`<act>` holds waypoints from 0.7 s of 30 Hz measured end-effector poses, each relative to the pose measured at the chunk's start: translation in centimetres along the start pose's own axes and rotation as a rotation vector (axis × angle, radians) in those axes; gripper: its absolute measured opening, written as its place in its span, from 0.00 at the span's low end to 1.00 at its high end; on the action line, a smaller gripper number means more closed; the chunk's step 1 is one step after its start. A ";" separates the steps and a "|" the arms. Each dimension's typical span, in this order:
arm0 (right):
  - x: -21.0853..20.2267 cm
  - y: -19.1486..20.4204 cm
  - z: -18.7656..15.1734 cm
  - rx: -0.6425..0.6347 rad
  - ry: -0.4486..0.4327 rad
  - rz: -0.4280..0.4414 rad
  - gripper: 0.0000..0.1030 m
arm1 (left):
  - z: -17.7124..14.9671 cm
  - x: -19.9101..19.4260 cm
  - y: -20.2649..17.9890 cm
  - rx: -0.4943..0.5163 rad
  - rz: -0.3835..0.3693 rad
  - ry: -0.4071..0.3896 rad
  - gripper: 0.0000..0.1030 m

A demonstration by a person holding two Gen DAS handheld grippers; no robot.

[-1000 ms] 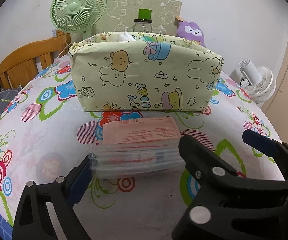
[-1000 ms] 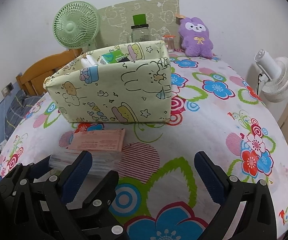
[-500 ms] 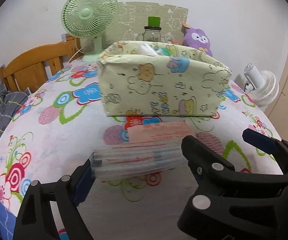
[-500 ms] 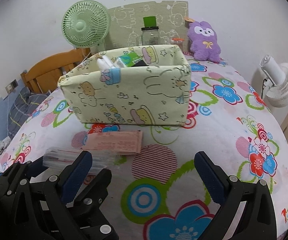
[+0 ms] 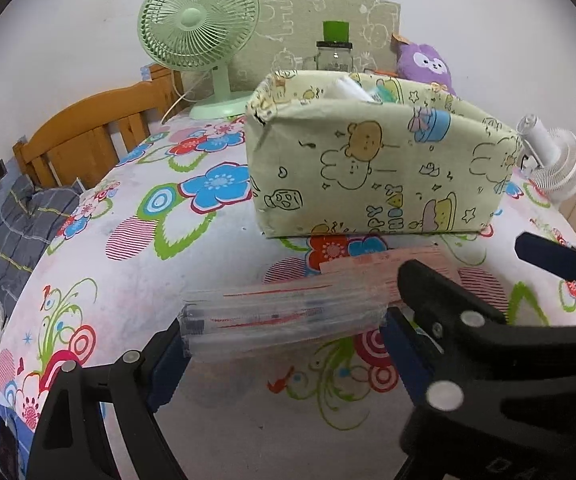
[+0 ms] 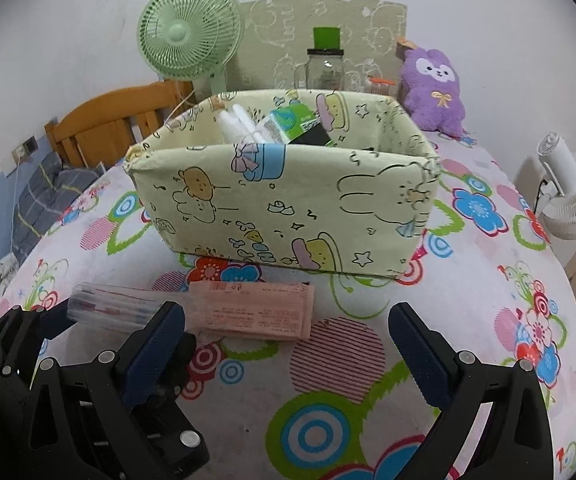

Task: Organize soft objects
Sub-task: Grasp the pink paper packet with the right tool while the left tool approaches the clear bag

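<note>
My left tongs (image 5: 283, 340) hold a clear packet (image 5: 279, 320) by its two short ends, with the jaws wide apart because the packet is long. In the left wrist view the packet sits in the lower middle of the frame, lifted a little above the flowered bed sheet (image 5: 135, 264). These jaws have just been closing slightly on the packet. My right tongs (image 6: 288, 340) are wide open with nothing between them, at the bottom of the right wrist view. A pink packet (image 6: 255, 312) lies flat on the sheet in the middle of that frame, just in front of the cartoon box (image 6: 288, 208). The box stands in the centre and has white rolls and a green pack inside. A green fan (image 6: 187, 36) is at the upper left, a purple plush (image 6: 434, 88) at the upper right.
</note>
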State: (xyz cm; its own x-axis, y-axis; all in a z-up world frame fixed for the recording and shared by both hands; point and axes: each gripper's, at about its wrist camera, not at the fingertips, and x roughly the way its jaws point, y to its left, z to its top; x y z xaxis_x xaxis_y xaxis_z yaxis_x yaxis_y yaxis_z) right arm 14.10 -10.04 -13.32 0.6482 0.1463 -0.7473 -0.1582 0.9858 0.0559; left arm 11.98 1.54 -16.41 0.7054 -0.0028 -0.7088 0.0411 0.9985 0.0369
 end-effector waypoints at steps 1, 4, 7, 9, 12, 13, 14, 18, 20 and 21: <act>0.2 0.0 0.1 -0.003 0.003 0.000 1.00 | 0.0 0.2 0.0 0.000 0.000 0.003 0.88; 0.8 0.3 0.5 -0.014 0.007 0.007 1.00 | 0.3 0.9 0.3 -0.006 0.014 0.019 0.88; 1.5 0.6 1.0 -0.035 0.016 0.021 1.00 | 0.9 1.7 1.1 -0.029 0.004 0.055 0.88; 1.9 0.8 1.2 -0.053 0.023 0.028 1.00 | 1.4 1.9 1.4 -0.029 0.026 0.056 0.88; 2.5 0.9 1.4 -0.044 0.029 0.045 0.99 | 1.8 2.8 1.9 -0.030 0.046 0.073 0.88; 2.7 0.9 1.4 -0.040 0.036 0.055 0.99 | 1.8 2.9 2.0 -0.032 0.040 0.078 0.88; 3.0 0.8 1.5 -0.038 0.044 0.062 0.97 | 1.8 2.9 2.1 -0.031 0.033 0.080 0.88; 4.2 0.7 1.5 -0.018 0.085 0.095 0.89 | 1.6 2.8 2.0 -0.006 0.040 0.081 0.88; 4.7 0.8 1.4 -0.012 0.104 0.109 0.85 | 1.4 2.6 1.9 0.002 0.040 0.083 0.88; 4.9 0.8 1.3 -0.011 0.110 0.111 0.84 | 1.4 2.6 1.9 0.002 0.039 0.083 0.88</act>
State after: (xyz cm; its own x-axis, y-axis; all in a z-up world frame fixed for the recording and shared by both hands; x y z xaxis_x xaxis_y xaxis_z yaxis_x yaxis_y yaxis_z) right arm 18.16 -8.41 -16.06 0.5407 0.2438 -0.8051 -0.2328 0.9631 0.1353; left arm 14.84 3.39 -17.20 0.6456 0.0411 -0.7626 0.0158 0.9976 0.0671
